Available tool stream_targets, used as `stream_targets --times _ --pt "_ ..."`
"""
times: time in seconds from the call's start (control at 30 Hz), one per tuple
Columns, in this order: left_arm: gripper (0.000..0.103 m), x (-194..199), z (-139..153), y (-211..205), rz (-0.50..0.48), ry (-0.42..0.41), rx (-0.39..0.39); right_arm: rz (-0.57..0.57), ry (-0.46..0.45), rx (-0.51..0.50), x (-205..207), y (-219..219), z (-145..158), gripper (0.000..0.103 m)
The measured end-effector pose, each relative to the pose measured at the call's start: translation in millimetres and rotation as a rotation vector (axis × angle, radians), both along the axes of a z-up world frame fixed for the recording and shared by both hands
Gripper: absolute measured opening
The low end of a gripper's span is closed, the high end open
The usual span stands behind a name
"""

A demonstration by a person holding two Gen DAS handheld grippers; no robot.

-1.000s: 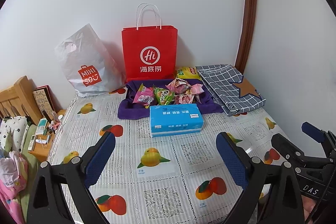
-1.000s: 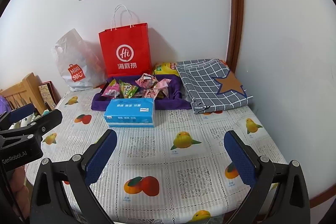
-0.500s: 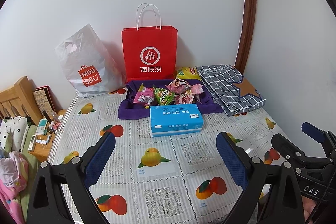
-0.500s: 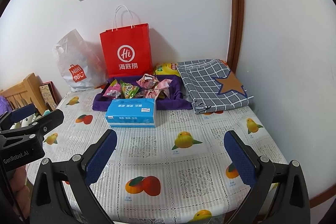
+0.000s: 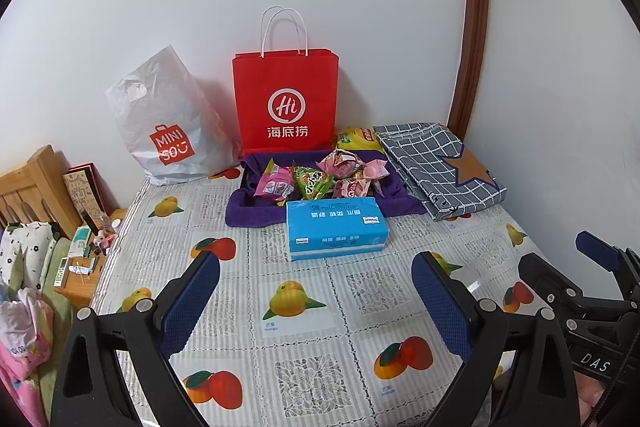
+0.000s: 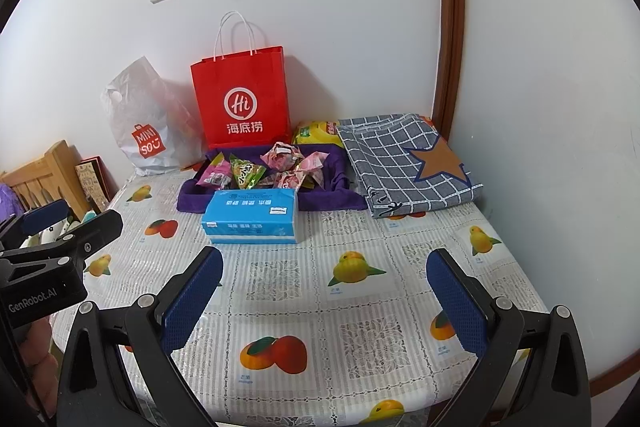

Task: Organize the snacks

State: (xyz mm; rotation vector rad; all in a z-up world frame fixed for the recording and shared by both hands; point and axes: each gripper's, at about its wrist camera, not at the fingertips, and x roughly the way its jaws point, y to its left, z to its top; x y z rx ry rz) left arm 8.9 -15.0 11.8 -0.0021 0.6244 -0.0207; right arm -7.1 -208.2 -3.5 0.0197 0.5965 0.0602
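Note:
Several wrapped snacks [image 5: 320, 177] [image 6: 272, 169] lie in a purple fabric tray [image 5: 256, 213] [image 6: 340, 183] at the back of the table, in front of a red paper bag [image 5: 286, 99] [image 6: 242, 97]. A yellow snack pack [image 5: 358, 139] [image 6: 316, 133] lies behind the tray. A blue tissue pack [image 5: 336, 229] [image 6: 252, 215] sits just in front of the tray. My left gripper [image 5: 316, 285] is open and empty above the near table. My right gripper [image 6: 324, 283] is open and empty, to the right of the left one.
A white Miniso plastic bag [image 5: 168, 119] [image 6: 146, 123] stands at the back left. A folded grey checked cloth with a star [image 5: 440, 167] [image 6: 404, 163] lies at the back right by the wall. A wooden bed frame and cluttered nightstand [image 5: 80, 263] sit left of the table.
The right wrist view has shifted slightly; the tray and bags sit a little further right in it. The left gripper has not visibly moved. Both stay open.

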Motion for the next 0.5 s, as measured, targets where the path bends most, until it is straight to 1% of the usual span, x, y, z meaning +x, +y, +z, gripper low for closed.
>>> stream_targets --times 0.5 --pt "0.097 -0.1 -0.8 1.5 -0.001 -0.007 0.001 0.011 -0.019 0.006 -3.2 1.8 4.2 0.101"
